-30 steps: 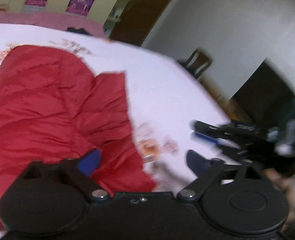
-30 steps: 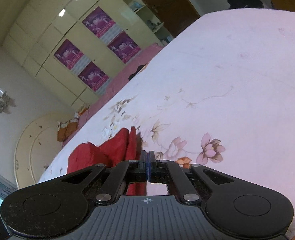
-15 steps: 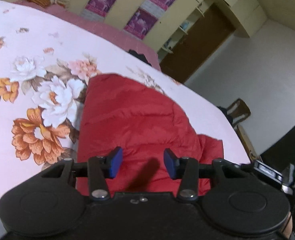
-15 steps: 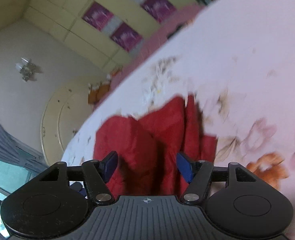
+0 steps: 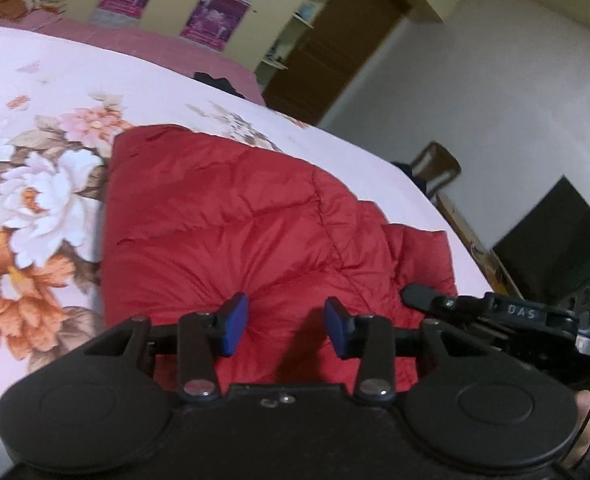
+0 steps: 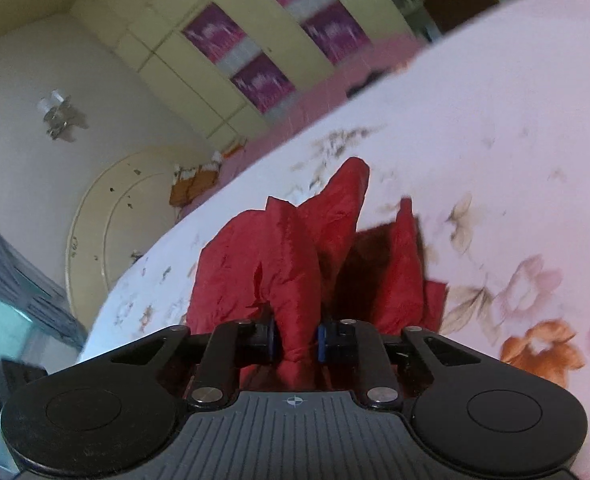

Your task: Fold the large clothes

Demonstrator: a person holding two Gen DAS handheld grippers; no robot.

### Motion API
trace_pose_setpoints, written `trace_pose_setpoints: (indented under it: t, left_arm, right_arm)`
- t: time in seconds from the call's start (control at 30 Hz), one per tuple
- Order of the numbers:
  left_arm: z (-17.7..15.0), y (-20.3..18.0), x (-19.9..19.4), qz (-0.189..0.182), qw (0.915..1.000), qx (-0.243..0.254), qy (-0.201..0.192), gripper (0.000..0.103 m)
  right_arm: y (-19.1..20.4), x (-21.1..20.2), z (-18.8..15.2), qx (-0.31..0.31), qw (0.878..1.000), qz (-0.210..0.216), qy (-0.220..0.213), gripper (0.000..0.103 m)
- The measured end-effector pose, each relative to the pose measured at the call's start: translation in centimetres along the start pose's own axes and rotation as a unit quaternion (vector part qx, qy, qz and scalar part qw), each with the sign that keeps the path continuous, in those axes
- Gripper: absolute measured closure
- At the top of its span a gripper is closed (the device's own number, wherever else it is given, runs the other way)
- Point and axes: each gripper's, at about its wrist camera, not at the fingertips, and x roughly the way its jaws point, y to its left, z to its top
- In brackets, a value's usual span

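Note:
A red quilted down jacket (image 5: pixel 235 220) lies folded on a pink floral bedsheet (image 5: pixel 35 184). My left gripper (image 5: pixel 285 328) is open just above the jacket's near edge, with its blue pads apart and nothing between them. The right gripper's black fingers (image 5: pixel 435 300) reach in at the jacket's right corner. In the right wrist view my right gripper (image 6: pixel 295 340) is shut on a bunched fold of the red jacket (image 6: pixel 295 248), which rises between its jaws.
The bed reaches to a pink cover (image 5: pixel 135 40) near cream wardrobes with purple posters (image 5: pixel 215 16). A wooden chair (image 5: pixel 435 168) and a dark TV (image 5: pixel 555 232) stand to the right past the bed edge. A round headboard (image 6: pixel 107 216) stands at the left.
My right gripper went from shut to open, then closed on a fold of the jacket. My left gripper swung over the jacket, narrowed its opening and is still open.

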Motion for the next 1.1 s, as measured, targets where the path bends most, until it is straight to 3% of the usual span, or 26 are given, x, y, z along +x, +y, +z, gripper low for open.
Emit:
trace_pose_setpoints:
  t: [0.13, 0.3, 0.4, 0.47, 0.53, 0.57, 0.63, 0.67, 0.73, 0.8, 0.87, 1.0, 1.1]
  left_arm:
    - [0.0, -0.6, 1.9, 0.01, 0.9995, 0.021, 0.022, 0.063]
    - [-0.2, -0.5, 3.7, 0.025, 0.9983, 0.027, 0.046, 0.063]
    - [-0.2, -0.8, 3.5, 0.032, 0.9978, 0.028, 0.05, 0.064]
    - [0.1, -1.2, 2.6, 0.033, 0.9978, 0.029, 0.05, 0.063]
    - [0.5, -1.3, 0.5, 0.02, 0.9991, 0.028, 0.023, 0.059]
    - [0.6, -1.3, -0.6, 0.022, 0.999, 0.037, 0.004, 0.059]
    - [0.9, -1.4, -1.9, 0.036, 0.9978, 0.054, -0.014, 0.059]
    - [0.9, -1.4, -2.2, 0.03, 0.9978, 0.056, -0.018, 0.059]
    - [0.6, -1.9, -2.2, 0.025, 0.9977, 0.061, -0.011, 0.061]
    - [-0.3, -3.4, -2.0, 0.028, 0.9946, 0.1, -0.009, 0.06]
    - [-0.7, -4.2, -1.7, 0.063, 0.9891, 0.132, -0.021, 0.061]
    - [2.5, -1.9, -0.9, 0.073, 0.9929, 0.086, -0.037, 0.061]
    - [4.7, -0.7, 0.8, 0.07, 0.9942, 0.077, -0.027, 0.061]
  right_arm:
    - [-3.5, 1.4, -1.6, 0.051, 0.999, -0.008, 0.017, 0.085]
    - [-8.4, 3.1, -3.4, 0.173, 0.984, 0.037, 0.017, 0.085]
    - [-9.2, 2.7, -3.1, 0.195, 0.979, 0.048, 0.024, 0.085]
    - [-8.2, 1.3, -2.2, 0.165, 0.986, 0.024, 0.024, 0.083]
    - [-5.8, -1.4, -0.9, 0.093, 0.995, -0.037, -0.009, 0.065]
    - [-4.4, -2.7, -0.3, 0.041, 0.997, -0.061, -0.028, 0.065]
    - [-2.4, -3.7, 0.6, -0.021, 0.997, -0.062, -0.043, 0.065]
    - [-1.3, -3.7, 1.1, -0.049, 0.996, -0.056, -0.043, 0.066]
    - [0.8, -2.4, 1.7, -0.104, 0.993, -0.056, -0.026, 0.085]
    - [2.1, -0.6, 1.8, -0.145, 0.987, -0.071, -0.003, 0.085]
    - [2.6, 0.9, 1.6, -0.166, 0.981, -0.097, 0.008, 0.089]
    - [3.4, 0.6, 2.3, -0.168, 0.983, -0.071, -0.012, 0.091]
    - [4.0, 3.4, 3.1, -0.19, 0.979, -0.071, 0.012, 0.091]
